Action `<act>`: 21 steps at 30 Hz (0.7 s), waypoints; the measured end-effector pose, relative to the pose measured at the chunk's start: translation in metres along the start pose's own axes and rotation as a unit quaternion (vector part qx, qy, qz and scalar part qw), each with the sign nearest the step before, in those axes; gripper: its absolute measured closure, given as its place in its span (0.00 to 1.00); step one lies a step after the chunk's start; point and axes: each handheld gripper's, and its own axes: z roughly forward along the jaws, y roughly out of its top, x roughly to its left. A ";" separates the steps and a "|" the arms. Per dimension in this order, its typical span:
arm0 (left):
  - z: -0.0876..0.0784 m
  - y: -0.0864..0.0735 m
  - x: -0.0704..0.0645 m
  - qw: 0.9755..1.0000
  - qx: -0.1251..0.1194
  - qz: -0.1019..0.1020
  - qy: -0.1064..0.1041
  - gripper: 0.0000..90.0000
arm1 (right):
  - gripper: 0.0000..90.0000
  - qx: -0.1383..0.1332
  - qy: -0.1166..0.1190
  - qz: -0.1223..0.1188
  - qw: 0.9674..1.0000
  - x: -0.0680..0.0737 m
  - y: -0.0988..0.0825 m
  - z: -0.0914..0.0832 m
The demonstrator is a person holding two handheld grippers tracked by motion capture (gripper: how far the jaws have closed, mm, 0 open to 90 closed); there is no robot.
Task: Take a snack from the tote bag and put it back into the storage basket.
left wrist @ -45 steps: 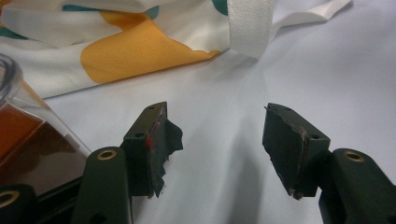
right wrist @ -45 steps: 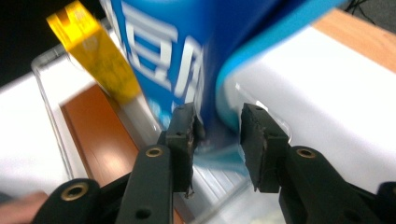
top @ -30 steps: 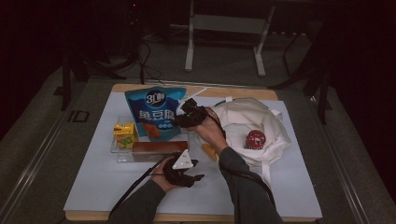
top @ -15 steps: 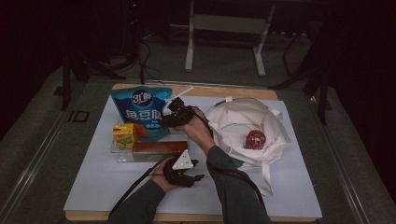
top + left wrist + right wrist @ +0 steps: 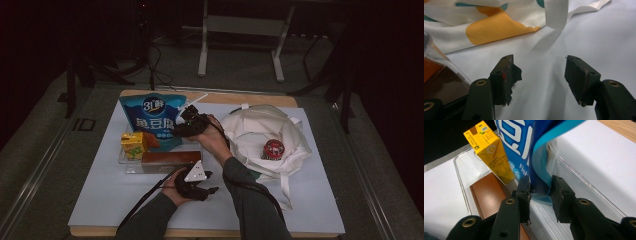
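Note:
A blue snack bag (image 5: 151, 119) leans upright in a clear tray (image 5: 126, 166) with a yellow juice carton (image 5: 132, 144) and a brown box (image 5: 169, 160). My right gripper (image 5: 178, 130) is at the bag's right lower edge. In the right gripper view that corner of the bag (image 5: 540, 170) sits between the jaws of the right gripper (image 5: 541, 192), both pads touching it; the jaws have just been opening slightly. My left gripper (image 5: 207, 185) rests low on the white table cover, and the left gripper (image 5: 541, 75) stands open with nothing between its pads.
A white cloth bag (image 5: 250, 131) with orange patches lies open at the right, a red round can (image 5: 273, 148) inside it. Its strap (image 5: 556, 13) hangs just ahead of the left jaws. The table's wooden edge (image 5: 240, 98) runs along the back.
My right gripper has moved left, from beside the cloth bag to the blue snack bag's edge. The left hand has stayed where it was.

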 end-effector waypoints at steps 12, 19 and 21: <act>0.000 0.000 0.000 1.000 -0.001 -0.002 0.000 0.46 | 0.76 -0.012 -0.006 -0.007 1.000 -0.002 -0.002 -0.024; 0.000 0.000 0.000 1.000 -0.003 -0.005 0.001 0.46 | 0.72 -0.027 -0.010 -0.005 1.000 -0.002 -0.003 -0.044; 0.000 0.000 0.000 1.000 -0.004 -0.005 0.000 0.46 | 0.73 -0.035 -0.007 -0.004 0.999 -0.001 -0.004 -0.051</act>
